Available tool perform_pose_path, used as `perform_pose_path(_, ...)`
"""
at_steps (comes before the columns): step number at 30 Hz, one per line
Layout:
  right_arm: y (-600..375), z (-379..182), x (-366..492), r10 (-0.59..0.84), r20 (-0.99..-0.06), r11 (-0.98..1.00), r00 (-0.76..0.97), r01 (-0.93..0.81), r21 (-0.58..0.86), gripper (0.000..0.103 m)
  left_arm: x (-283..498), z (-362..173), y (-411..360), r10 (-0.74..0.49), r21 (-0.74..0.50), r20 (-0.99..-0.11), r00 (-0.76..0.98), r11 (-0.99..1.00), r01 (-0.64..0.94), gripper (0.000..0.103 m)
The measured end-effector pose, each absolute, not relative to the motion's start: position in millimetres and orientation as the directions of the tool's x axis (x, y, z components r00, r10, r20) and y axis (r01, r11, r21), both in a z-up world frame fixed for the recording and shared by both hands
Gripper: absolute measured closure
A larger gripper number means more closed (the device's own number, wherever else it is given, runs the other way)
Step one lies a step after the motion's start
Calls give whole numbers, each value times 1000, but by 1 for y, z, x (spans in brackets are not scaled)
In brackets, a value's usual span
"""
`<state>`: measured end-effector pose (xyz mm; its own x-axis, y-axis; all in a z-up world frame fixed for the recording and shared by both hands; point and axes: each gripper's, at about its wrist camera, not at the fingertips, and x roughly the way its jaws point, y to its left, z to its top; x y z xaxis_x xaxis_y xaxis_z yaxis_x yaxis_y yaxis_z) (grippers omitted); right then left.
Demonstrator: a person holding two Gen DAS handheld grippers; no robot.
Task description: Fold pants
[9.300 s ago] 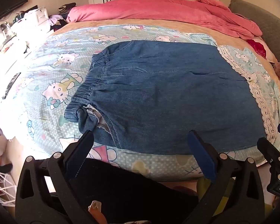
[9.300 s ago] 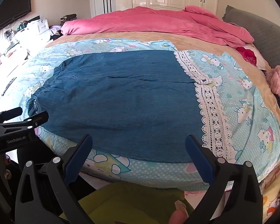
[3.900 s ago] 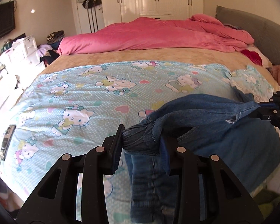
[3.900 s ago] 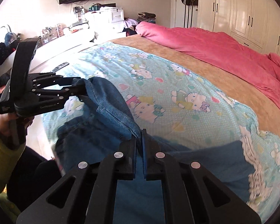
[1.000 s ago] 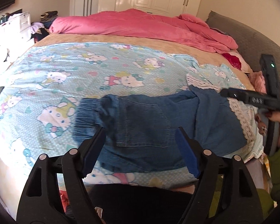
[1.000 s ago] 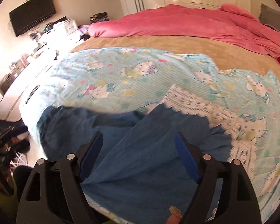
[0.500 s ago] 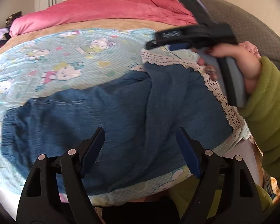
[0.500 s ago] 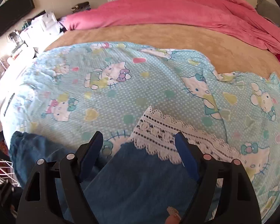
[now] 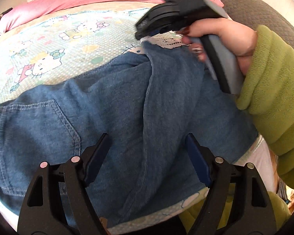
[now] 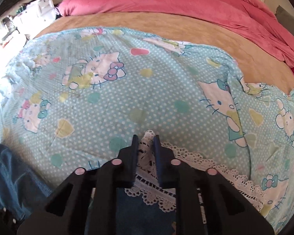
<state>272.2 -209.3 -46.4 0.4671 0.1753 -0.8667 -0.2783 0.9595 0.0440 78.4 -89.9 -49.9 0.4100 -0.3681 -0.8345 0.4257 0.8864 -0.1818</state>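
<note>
— Where were the pants?
— Along the bed's near edge, on the cartoon sheet.
— The tongs?
— Left gripper gaped wide, empty, above denim. Right gripper had just closed on the lace hem.

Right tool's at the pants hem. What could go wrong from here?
The right tool has just been closing its jaws with the lace trim of the sheet between them; lifting may drag the sheet along.
The pants carry a diagonal ridge under the open left tool; folding now may trap it.
</note>
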Motion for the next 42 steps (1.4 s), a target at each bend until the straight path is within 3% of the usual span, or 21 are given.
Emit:
perform_pose_path(13, -326, 26, 197, 251, -747, 967, 616, -127, 220, 94, 82, -50, -90, -371, -170, -818, 440, 886, 431, 34)
perform_pose_path(14, -335, 31, 188, 248, -742, 967, 623, -113, 228, 94, 80, -50, -90, -368, -164, -816, 445, 887, 432, 38)
perform_pose_path(16, -346, 38, 173, 241, -735, 967, 633, -91, 239, 94, 75, -49, -91, -352, -142, -815, 460, 891, 430, 64)
perform_pose_path(17, -351, 42, 163, 236, -734, 967, 637, -79, 243, 94, 73, -47, -89, -352, -139, -814, 463, 891, 432, 70)
perform_pose_path(19, -357, 44, 148, 229, -733, 967, 640, -65, 246, 94, 72, -45, -84, -371, -158, -809, 455, 884, 439, 94)
perform_pose_path(30, -393, 46, 31, 209, -757, 957, 619, 29, 287, 94, 49, -34, -86, -379, -96, -793, 476, 850, 517, 99)
perform_pose_path(42, -399, -14, -25, 206, -857, 954, 473, 98, 284, 94, 33, -46, -93, -338, -50, -820, 461, 846, 531, 99)
